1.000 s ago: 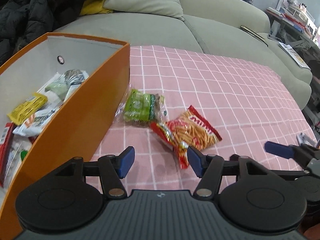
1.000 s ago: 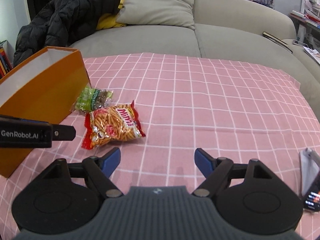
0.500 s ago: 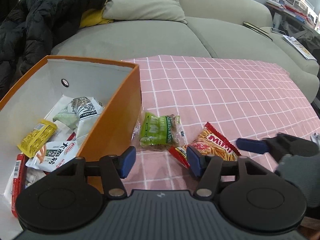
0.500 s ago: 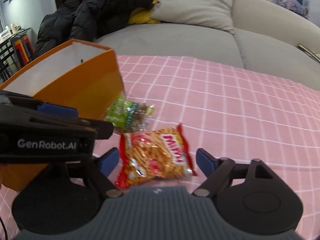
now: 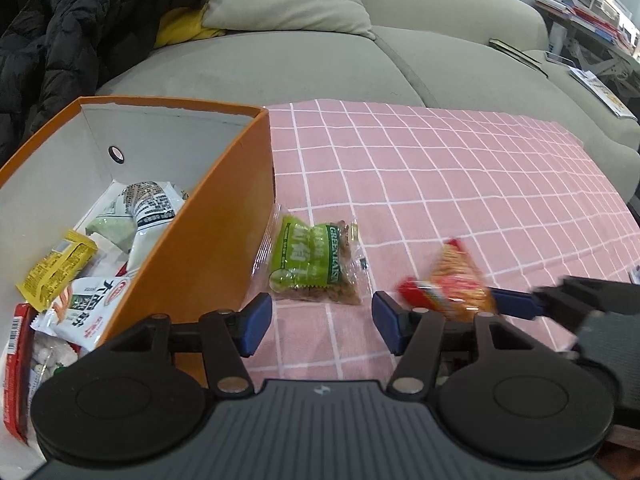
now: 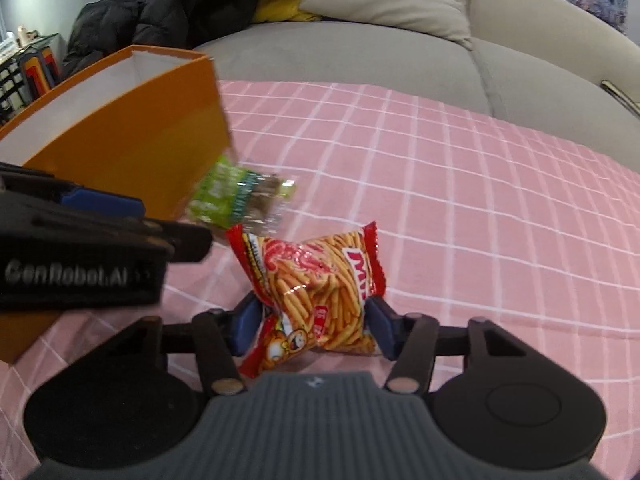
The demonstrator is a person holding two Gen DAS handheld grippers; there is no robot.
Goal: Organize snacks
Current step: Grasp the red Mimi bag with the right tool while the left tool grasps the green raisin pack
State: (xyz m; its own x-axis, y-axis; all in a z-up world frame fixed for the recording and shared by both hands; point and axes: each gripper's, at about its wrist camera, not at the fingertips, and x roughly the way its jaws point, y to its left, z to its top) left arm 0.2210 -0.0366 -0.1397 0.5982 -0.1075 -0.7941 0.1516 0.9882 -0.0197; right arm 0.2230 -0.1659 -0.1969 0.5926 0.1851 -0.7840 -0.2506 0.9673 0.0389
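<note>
The left gripper point(image 5: 318, 322) hangs with its blue-padded jaws wide apart and nothing between them, above a pink checked cloth point(image 5: 460, 184). Just beyond lies a clear packet with a green label point(image 5: 312, 266), beside the wall of an orange cardboard box point(image 5: 216, 216) holding several snack packets. At right, the right gripper point(image 5: 460, 300), closing, apparently pinches a blurred red-and-orange snack bag point(image 5: 452, 282).

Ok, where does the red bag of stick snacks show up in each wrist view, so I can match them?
Left wrist: the red snack bag sits low right, blurred, just beyond the left gripper, with the right gripper closing around it.
Right wrist: it is centre, low, between the closing jaws of that gripper.
Shared landmark: the orange box, left of the bag in both.
</note>
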